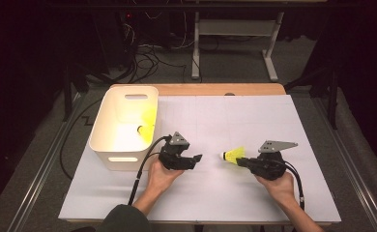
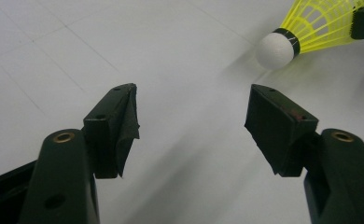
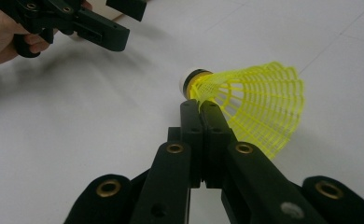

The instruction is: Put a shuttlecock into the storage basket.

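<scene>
A yellow shuttlecock [image 1: 233,155] with a white cork head is held just above the white table, cork pointing left. My right gripper [image 1: 239,161] is shut on the edge of its mesh skirt; in the right gripper view the jaws [image 3: 199,103] pinch the skirt of the shuttlecock [image 3: 250,102] close to the cork. My left gripper [image 1: 197,158] faces it from the left, a short way off, open and empty. In the left gripper view the jaws of that gripper [image 2: 192,100] stand wide apart, with the shuttlecock [image 2: 306,28] beyond them at upper right.
A white plastic bin [image 1: 102,118] stands at the table's left, lit yellow inside, with another yellow shuttlecock [image 1: 142,129] on its floor. The white mat [image 1: 254,121] lies bare between and behind the grippers. Cables and desk legs stand on the floor beyond the far edge.
</scene>
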Motion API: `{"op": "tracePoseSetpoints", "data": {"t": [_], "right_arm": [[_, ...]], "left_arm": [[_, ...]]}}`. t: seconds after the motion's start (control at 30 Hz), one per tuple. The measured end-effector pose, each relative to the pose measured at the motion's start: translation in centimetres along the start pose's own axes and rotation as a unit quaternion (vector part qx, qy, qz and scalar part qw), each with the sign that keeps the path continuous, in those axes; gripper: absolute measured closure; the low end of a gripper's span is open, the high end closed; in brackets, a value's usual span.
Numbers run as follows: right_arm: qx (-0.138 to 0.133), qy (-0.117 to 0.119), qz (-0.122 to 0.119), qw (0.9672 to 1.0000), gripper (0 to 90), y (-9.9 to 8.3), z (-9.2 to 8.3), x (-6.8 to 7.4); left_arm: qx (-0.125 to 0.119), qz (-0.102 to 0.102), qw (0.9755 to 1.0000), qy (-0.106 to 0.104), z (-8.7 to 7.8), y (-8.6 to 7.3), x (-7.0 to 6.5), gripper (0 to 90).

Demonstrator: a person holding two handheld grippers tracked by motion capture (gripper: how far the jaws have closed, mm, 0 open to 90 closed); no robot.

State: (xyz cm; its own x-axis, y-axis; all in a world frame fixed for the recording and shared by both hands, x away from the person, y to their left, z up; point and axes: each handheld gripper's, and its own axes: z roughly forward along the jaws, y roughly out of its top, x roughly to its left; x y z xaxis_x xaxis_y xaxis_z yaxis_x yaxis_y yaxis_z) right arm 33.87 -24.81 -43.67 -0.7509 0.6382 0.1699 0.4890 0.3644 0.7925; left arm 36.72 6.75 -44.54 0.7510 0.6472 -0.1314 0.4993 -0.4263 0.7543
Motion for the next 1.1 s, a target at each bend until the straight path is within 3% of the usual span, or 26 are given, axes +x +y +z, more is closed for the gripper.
{"op": "tracePoseSetpoints", "data": {"t": [0.67, 0.83, 1.1], "right_arm": [[0.002, 0.028, -0.012, 0.9996, 90.0, 1.5, 2.0, 1.0], [0.002, 0.035, -0.013, 0.9993, 90.0, 1.8, 2.6, 1.3], [0.005, 0.046, -0.018, 0.9988, 90.0, 2.3, 3.1, 1.6]], "left_arm": [[0.002, 0.011, 0.9998, -0.015, 0.2, 0.1, -0.3, 35.4], [0.008, 0.025, 0.9995, -0.016, 0.2, 0.6, -0.7, 35.2], [0.020, 0.043, 0.9983, -0.033, 0.8, 0.9, -1.4, 35.0]]}}
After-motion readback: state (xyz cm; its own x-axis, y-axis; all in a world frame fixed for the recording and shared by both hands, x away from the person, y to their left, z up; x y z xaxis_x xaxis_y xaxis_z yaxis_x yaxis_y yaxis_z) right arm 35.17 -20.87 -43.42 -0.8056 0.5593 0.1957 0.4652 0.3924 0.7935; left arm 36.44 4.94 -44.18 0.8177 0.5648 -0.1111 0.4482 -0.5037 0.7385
